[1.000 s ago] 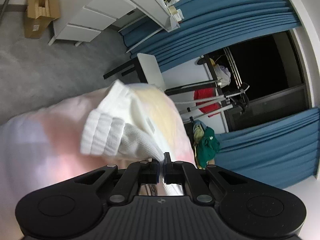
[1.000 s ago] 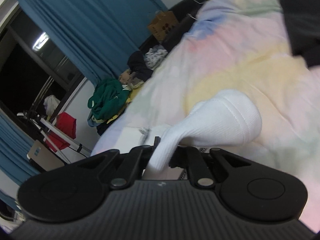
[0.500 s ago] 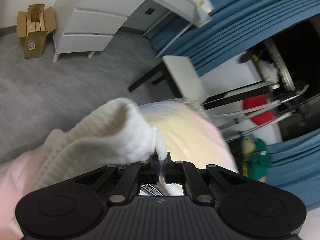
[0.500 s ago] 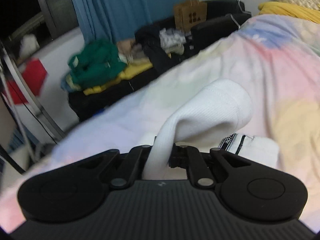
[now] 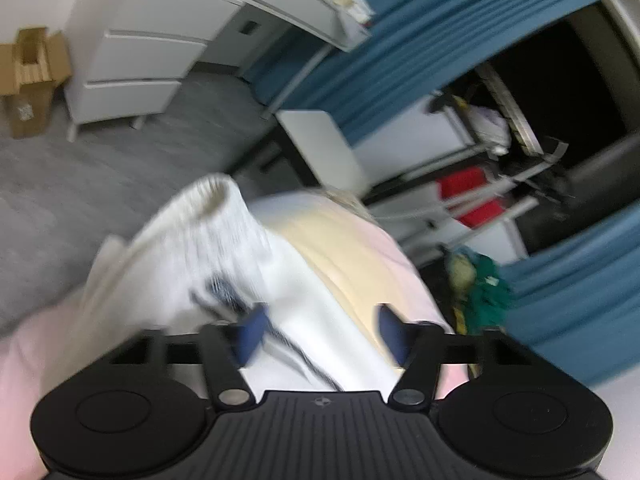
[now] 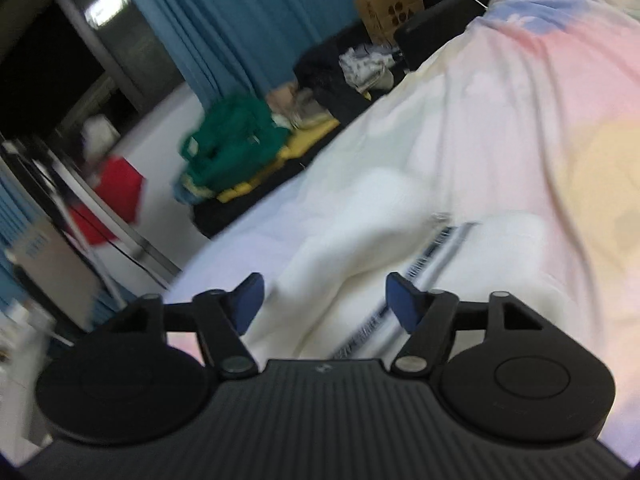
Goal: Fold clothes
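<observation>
A white ribbed sock (image 5: 208,248) with a dark printed band lies folded on the pastel bedspread (image 5: 360,256), its cuff standing up toward the floor side. My left gripper (image 5: 320,332) is open just behind it, blue pads (image 5: 250,332) spread wide, nothing held. In the right wrist view the same white sock (image 6: 360,248) lies flat on the bedspread (image 6: 540,100), its printed band running toward the right pad. My right gripper (image 6: 324,300) is open over it, holding nothing. Both views are motion-blurred.
A white drawer unit (image 5: 136,60) and a cardboard box (image 5: 28,76) stand on the grey floor beyond the bed edge. Blue curtains (image 6: 224,32), a clothes rack with a red garment (image 6: 116,196), and a dark sofa piled with green and yellow clothes (image 6: 236,144) line the room.
Both grippers were shut on the white sock and have opened. The sock has dropped from its lifted arch onto the bedspread, and both cameras have swung.
</observation>
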A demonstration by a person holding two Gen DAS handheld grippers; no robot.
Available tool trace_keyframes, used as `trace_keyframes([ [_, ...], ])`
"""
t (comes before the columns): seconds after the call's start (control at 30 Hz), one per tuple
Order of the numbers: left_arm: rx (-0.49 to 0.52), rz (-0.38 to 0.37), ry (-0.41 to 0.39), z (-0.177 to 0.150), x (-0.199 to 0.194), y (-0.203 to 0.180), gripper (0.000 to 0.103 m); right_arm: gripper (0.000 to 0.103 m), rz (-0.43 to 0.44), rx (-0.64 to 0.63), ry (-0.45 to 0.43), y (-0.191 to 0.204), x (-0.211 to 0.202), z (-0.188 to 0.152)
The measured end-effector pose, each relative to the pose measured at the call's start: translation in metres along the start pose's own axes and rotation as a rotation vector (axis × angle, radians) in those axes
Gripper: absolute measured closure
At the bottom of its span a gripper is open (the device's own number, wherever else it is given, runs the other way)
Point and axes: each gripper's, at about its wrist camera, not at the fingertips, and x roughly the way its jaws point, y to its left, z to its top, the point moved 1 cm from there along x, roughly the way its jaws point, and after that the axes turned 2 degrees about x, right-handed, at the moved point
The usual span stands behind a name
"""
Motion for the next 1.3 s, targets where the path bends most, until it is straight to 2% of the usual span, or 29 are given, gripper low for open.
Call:
trace_keyframes([
  [0.1, -0.038, -0.063, 0.01, -0.031, -0.032, 0.009, 0.024, 0.024, 0.037, 0.085, 0.01, -0.029, -0.042, -0.011],
  [0.23, -0.157, -0.081, 0.033, -0.064, -0.052, 0.029, 0.022, 0.021, 0.055, 0.192, 0.066, -0.066, -0.084, -0.038],
  [0.33, -0.273, -0.082, 0.055, -0.081, -0.056, 0.047, 0.022, 0.021, 0.105, 0.253, 0.139, -0.086, -0.101, -0.053],
  [0.5, -0.462, -0.084, 0.09, -0.109, -0.061, 0.076, 0.021, 0.021, 0.156, 0.371, 0.187, -0.099, -0.105, -0.059],
  [0.67, -0.425, -0.086, 0.038, -0.104, -0.035, 0.078, 0.023, 0.021, 0.188, 0.373, 0.218, -0.107, -0.083, -0.066],
  [0.83, -0.388, -0.088, -0.014, -0.099, -0.009, 0.08, 0.036, 0.024, 0.231, 0.372, 0.159, -0.106, -0.046, -0.076],
  [0.93, -0.366, -0.09, -0.045, -0.096, 0.007, 0.081, 0.048, 0.029, 0.255, 0.371, 0.089, -0.1, -0.027, -0.075],
  [1.03, -0.346, -0.093, -0.072, -0.093, 0.014, 0.081, 0.06, 0.03, 0.25, 0.324, 0.02, -0.093, -0.011, -0.072],
  [1.07, -0.341, -0.096, -0.078, -0.093, 0.01, 0.079, 0.067, 0.032, 0.235, 0.301, 0.007, -0.091, -0.006, -0.069],
  [1.1, -0.335, -0.098, -0.085, -0.092, 0.007, 0.078, 0.076, 0.04, 0.219, 0.279, -0.006, -0.09, -0.002, -0.066],
  [1.13, -0.33, -0.101, -0.092, -0.091, 0.004, 0.077, 0.08, 0.045, 0.211, 0.278, -0.014, -0.091, 0.001, -0.063],
  [1.2, -0.32, -0.106, -0.105, -0.09, -0.003, 0.075, 0.086, 0.079, 0.2, 0.304, -0.031, -0.095, 0.002, -0.057],
  [1.3, -0.305, -0.115, -0.125, -0.088, -0.013, 0.072, 0.089, 0.092, 0.198, 0.31, -0.048, -0.097, -0.006, -0.048],
])
